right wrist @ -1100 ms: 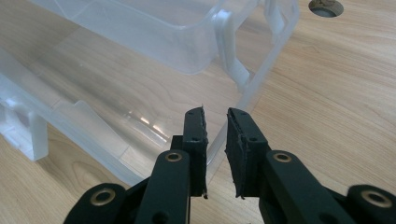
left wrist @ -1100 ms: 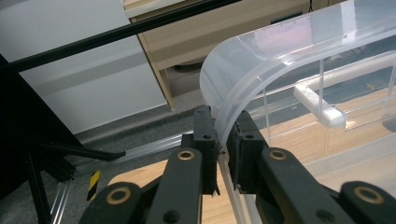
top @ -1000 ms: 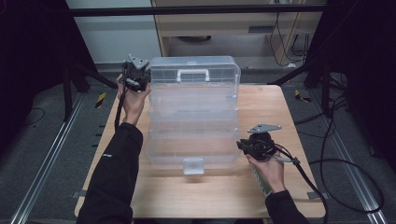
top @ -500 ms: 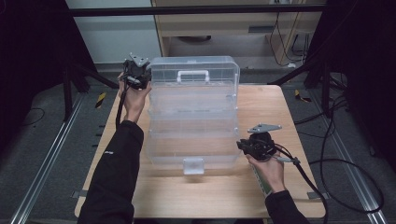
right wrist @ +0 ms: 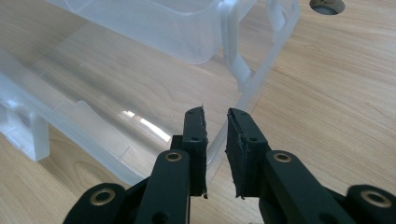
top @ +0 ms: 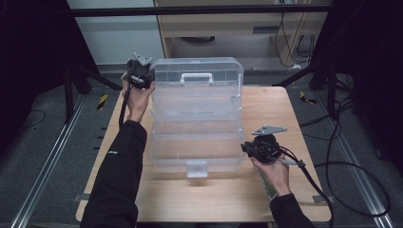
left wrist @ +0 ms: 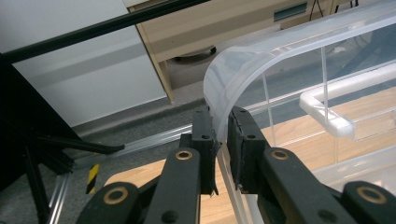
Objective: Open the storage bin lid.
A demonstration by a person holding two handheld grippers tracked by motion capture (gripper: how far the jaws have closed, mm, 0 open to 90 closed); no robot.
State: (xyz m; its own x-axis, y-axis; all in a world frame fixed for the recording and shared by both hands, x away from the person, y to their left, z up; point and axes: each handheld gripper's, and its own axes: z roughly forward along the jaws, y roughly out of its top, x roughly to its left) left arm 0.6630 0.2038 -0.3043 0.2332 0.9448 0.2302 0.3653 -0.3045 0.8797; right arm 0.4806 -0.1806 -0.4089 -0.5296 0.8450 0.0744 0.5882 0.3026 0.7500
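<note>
High view: a clear plastic tiered organiser box (top: 197, 114) stands in the middle of a wooden surface (top: 285, 109), folded out so that its trays step down from the far side toward the near edge. The raised lid (top: 199, 71) forms the far, topmost part and carries a white handle (top: 196, 76); a white latch (top: 196, 168) sits at the centre of the near edge of the lowest tray.

Left tool (top: 141, 76): held at the far left corner of the box, with the forearm in a dark sleeve (top: 116, 175) reaching along the left side of the surface. In the left gripper view the tool (left wrist: 222, 140) has its two black jaws set on either side of the rounded corner of the lid (left wrist: 243, 70), nearly closed, the pads pressing on the thin clear wall. The handle (left wrist: 327, 114) lies to the right, beyond the jaws.

Right tool (top: 259, 148): held at the near right corner of the box, close to the lowest tray. In the right gripper view the tool (right wrist: 216, 140) straddles the curved corner wall of the lowest tray (right wrist: 116, 107); the jaws stand a narrow gap apart with the clear rim between them, and whether the pads actually press on it cannot be told. Bare wood shows to the right of the tray.
</note>
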